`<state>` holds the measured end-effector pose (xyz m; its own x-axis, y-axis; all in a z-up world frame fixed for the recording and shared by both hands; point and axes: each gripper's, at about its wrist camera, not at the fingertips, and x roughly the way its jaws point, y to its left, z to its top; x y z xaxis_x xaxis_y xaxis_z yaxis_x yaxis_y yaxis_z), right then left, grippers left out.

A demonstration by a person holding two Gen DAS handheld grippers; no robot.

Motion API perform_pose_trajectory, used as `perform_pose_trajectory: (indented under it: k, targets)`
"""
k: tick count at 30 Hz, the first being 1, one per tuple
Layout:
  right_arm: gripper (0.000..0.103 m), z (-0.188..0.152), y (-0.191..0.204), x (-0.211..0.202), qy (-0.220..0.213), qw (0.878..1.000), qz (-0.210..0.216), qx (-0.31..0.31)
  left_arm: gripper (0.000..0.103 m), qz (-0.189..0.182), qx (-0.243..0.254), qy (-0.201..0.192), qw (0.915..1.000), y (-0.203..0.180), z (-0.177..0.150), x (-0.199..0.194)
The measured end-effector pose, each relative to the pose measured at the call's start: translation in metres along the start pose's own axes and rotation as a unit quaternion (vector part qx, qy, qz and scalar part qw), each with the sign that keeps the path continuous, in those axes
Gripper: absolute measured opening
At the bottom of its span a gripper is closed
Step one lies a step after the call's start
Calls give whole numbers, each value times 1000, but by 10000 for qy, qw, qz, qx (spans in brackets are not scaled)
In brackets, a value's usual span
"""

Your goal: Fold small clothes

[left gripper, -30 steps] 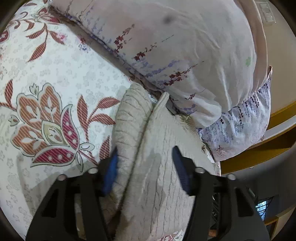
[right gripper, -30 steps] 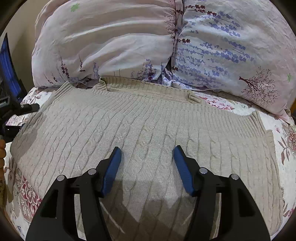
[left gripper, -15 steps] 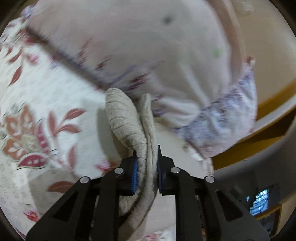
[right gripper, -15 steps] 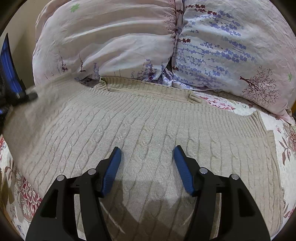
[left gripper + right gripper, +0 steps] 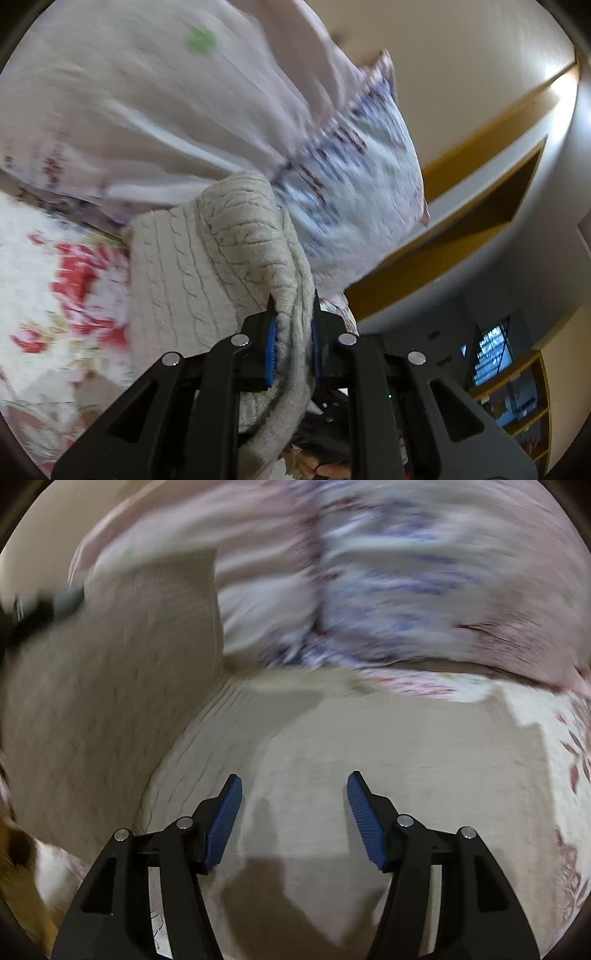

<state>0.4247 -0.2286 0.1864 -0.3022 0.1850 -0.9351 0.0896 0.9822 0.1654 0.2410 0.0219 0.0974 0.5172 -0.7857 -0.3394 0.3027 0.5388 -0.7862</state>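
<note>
A beige cable-knit sweater (image 5: pixel 369 757) lies spread on the bed. My left gripper (image 5: pixel 291 325) is shut on the sweater's (image 5: pixel 207 266) left edge, the knit bunched between its blue pads and lifted off the sheet. In the right wrist view that raised side (image 5: pixel 110 686) stands up as a flap at the left, with the left gripper (image 5: pixel 44 605) blurred at its top corner. My right gripper (image 5: pixel 293 794) hovers open over the flat middle of the sweater, nothing between its fingers.
Two pillows (image 5: pixel 369 572), one pale pink and one with purple flowers, lean behind the sweater. A floral bedsheet (image 5: pixel 55 295) covers the bed. Wooden trim and shelves (image 5: pixel 480 206) stand past the bed's right side.
My left gripper closed on the sweater's edge and lifted it up and inward, raising that side into a flap. The right gripper shifted slightly and stayed open.
</note>
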Motion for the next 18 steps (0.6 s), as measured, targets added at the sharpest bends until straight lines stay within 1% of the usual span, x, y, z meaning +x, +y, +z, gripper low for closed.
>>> perform_pose_trajectory:
  k: [3,5,8,10,13,15,16,17,18]
  targets:
    - [61,4,-35,-21,-206,9987,10,473,14,-108,8,219,9997,-11,-9,26]
    - [61,4,-59,-34,-326,9967,-132,730,14,-195,31,394,9990,-20,-19,50]
    - [61,-1,-93,-49,-422,9922,-293,1139,14,-228,120,618,9978,-32,-36,84]
    - [61,-6,-111,-53,-420,9886,-309,1413,14,-151,151,849,9962,-35,-54,108]
    - [61,-13,-135,-58,-386,9819,-259,1833,16,61,103,1374,9904,-32,-79,148]
    - [61,-17,-143,-62,-385,9789,-162,2000,22,-2,-32,1609,9870,-29,-91,162]
    - [61,-18,-146,-65,-390,9779,-91,2052,25,-79,-41,1642,9864,-30,-93,163]
    - [61,-18,-146,-68,-394,9776,-49,2069,37,-176,17,1617,9867,-33,-92,159]
    - [61,-17,-147,-71,-390,9771,66,2093,52,-263,92,1571,9872,-36,-89,154]
